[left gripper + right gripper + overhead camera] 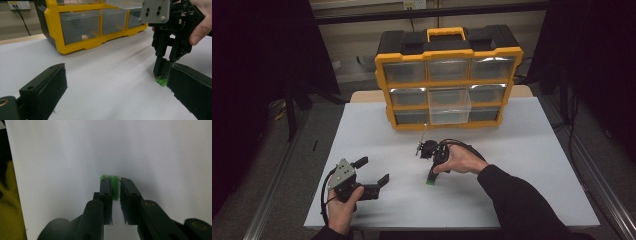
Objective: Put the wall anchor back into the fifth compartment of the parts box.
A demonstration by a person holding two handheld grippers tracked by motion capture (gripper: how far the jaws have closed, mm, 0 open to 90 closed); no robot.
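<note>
A small green plastic piece (430, 182) lies on the white table (522, 170), a little right of centre. My right gripper (431, 178) points down onto it from the hand above. In the right gripper view the green piece (115, 185) sits between the two black jaws, which stand narrow and close against its sides. My left gripper (373, 170) rests at the front left with its jaws wide apart and nothing between them. The left gripper view shows the right gripper (163, 71) standing over the green piece (161, 81).
A yellow and black drawer organizer (447, 80) with clear drawers stands at the back of the table. Its lower middle drawer (450, 107) is pulled out toward me. The table's front edge (452, 226) lies just behind both hands.
</note>
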